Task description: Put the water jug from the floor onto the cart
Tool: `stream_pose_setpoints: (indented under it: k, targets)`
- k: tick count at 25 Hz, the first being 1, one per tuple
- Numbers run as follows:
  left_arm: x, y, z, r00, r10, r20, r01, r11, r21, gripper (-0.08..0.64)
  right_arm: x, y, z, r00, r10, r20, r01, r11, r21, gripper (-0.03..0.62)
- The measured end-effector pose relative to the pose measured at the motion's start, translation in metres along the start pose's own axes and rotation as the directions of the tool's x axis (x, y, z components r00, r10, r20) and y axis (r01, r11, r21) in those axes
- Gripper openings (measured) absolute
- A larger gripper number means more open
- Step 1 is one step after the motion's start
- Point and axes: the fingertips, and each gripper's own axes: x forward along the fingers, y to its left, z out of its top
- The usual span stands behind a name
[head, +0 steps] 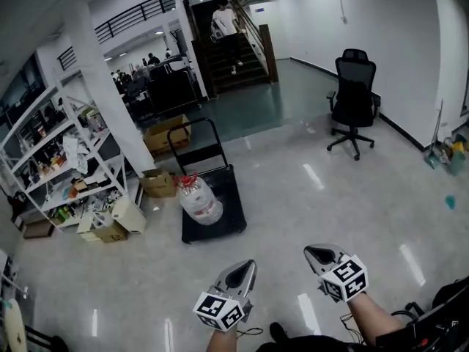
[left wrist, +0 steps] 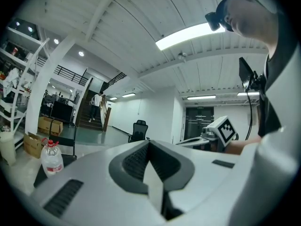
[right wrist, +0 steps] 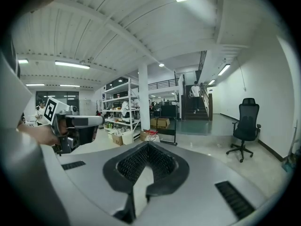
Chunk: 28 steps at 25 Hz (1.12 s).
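A clear water jug (head: 199, 199) with a red cap stands upright at the left edge of the black deck of the cart (head: 223, 211), whose push handle (head: 194, 134) rises at the far end. The left gripper view shows the jug (left wrist: 51, 157) far off at lower left. My left gripper (head: 247, 265) and right gripper (head: 314, 253) are side by side near the bottom of the head view, well short of the cart and pointing toward it. Both are shut with nothing between their jaws (left wrist: 149, 145) (right wrist: 147, 147). The right gripper (left wrist: 221, 130) also shows in the left gripper view.
White shelving (head: 51, 156) full of items lines the left, with cardboard boxes (head: 157, 183) on the floor by its foot and near a white pillar (head: 110, 97). A black office chair (head: 353, 101) stands at the right. A person (head: 227, 24) is on the stairs at the back.
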Motion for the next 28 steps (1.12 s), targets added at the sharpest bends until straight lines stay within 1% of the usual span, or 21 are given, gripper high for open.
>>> stream_pose_setpoints:
  k: [3, 5, 10, 12, 14, 17, 19, 22, 24, 26, 28]
  targets:
    - [-0.018, -0.042, -0.01, 1.0, 0.014, 0.004, -0.014, 1.0, -0.009, 0.0, -0.043, 0.014, -0.021, 1.0, 0.016, -0.002, -0.016, 1.0, 0.003, 0.003]
    - [-0.03, -0.076, -0.021, 1.0, 0.016, -0.007, -0.016, 1.0, -0.01, 0.001, -0.077, 0.023, -0.037, 1.0, 0.025, -0.001, -0.025, 1.0, 0.003, 0.003]
    - [-0.062, -0.172, -0.047, 0.999, 0.019, -0.037, -0.02, 1.0, -0.015, 0.0, -0.171, 0.033, -0.082, 1.0, 0.023, -0.007, -0.023, 0.999, 0.033, 0.003]
    - [-0.079, -0.201, -0.054, 0.998, 0.019, -0.056, -0.019, 1.0, -0.013, 0.0, -0.2, 0.043, -0.091, 1.0, 0.022, 0.007, -0.023, 0.998, 0.055, 0.002]
    - [-0.094, -0.22, -0.056, 0.997, 0.021, -0.073, -0.022, 1.0, -0.013, 0.0, -0.221, 0.053, -0.093, 1.0, 0.02, 0.023, -0.021, 0.997, 0.072, 0.002]
    - [-0.115, -0.238, -0.05, 0.997, 0.009, -0.077, -0.009, 1.0, 0.0, 0.0, -0.242, 0.064, -0.088, 0.999, -0.002, 0.038, -0.001, 0.997, 0.083, 0.002]
    - [-0.128, -0.242, -0.043, 0.997, -0.007, -0.079, 0.008, 1.0, 0.014, 0.0, -0.248, 0.074, -0.08, 0.999, -0.017, 0.046, 0.014, 0.997, 0.081, 0.002]
    - [-0.143, -0.241, -0.042, 0.997, -0.028, -0.069, 0.028, 1.0, 0.004, 0.001, -0.253, 0.087, -0.07, 0.997, -0.037, 0.064, 0.033, 0.997, 0.069, 0.002]
    - [-0.152, -0.242, -0.043, 0.997, -0.044, -0.071, 0.045, 0.999, 0.008, 0.002, -0.256, 0.093, -0.069, 0.996, -0.052, 0.074, 0.045, 0.995, 0.089, 0.002]
    - [-0.168, -0.239, -0.04, 0.995, -0.06, -0.078, 0.062, 0.998, 0.028, 0.001, -0.256, 0.106, -0.069, 0.995, -0.065, 0.081, 0.055, 0.991, 0.119, 0.002]
    - [-0.186, -0.229, -0.032, 0.995, -0.063, -0.072, 0.067, 0.996, 0.052, 0.0, -0.251, 0.12, -0.066, 0.994, -0.078, 0.082, 0.068, 0.991, 0.118, 0.002]
